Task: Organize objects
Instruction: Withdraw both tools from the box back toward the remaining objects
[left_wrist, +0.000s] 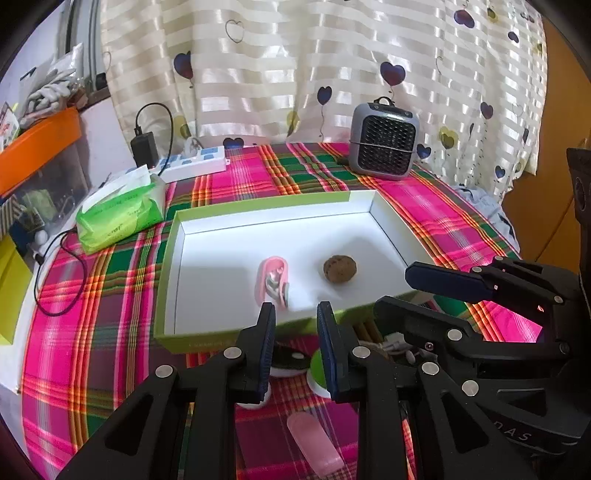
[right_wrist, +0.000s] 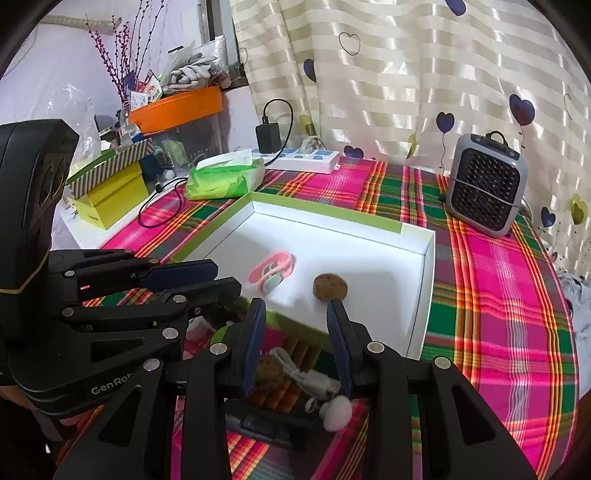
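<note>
a shallow cardboard box (left_wrist: 177, 236), rectangular, lime green outside and plain white inside, lies open on a glossy plaid cloth (left_wrist: 110, 295) of pink, green and orange stripes. two things lie on its white floor, well apart: a pink oval case (left_wrist: 274, 281) with something grey and metallic inside, and a rough brown ball (left_wrist: 340, 268), lumpy and matte like a walnut.

in front of the box, on the cloth, more small things wait: a translucent pink bar with rounded ends (left_wrist: 314, 448), a second rough brown ball (right_wrist: 269, 371), a coiled white cable with a plug (right_wrist: 314, 380), a white round-headed knob (right_wrist: 337, 412), and a green and white round thing (left_wrist: 317, 369), partly hidden.

the left gripper (left_wrist: 295, 314) hovers over the near wall of the box, its two blue-padded fingers apart with nothing between them: released. the right gripper (right_wrist: 295, 310) hangs just beside it, its blue pads also apart and empty, over the loose things in front of the box. both are black plastic with silver rivets; one body reads "genrob", the rest cut off.

behind the box stand one grey mesh-fronted heater (left_wrist: 384, 142), one soft green tissue pack (left_wrist: 122, 214) and one white power strip (left_wrist: 192, 164) with a black charger. a striped satin curtain (left_wrist: 295, 55) carries heart balloons.
</note>
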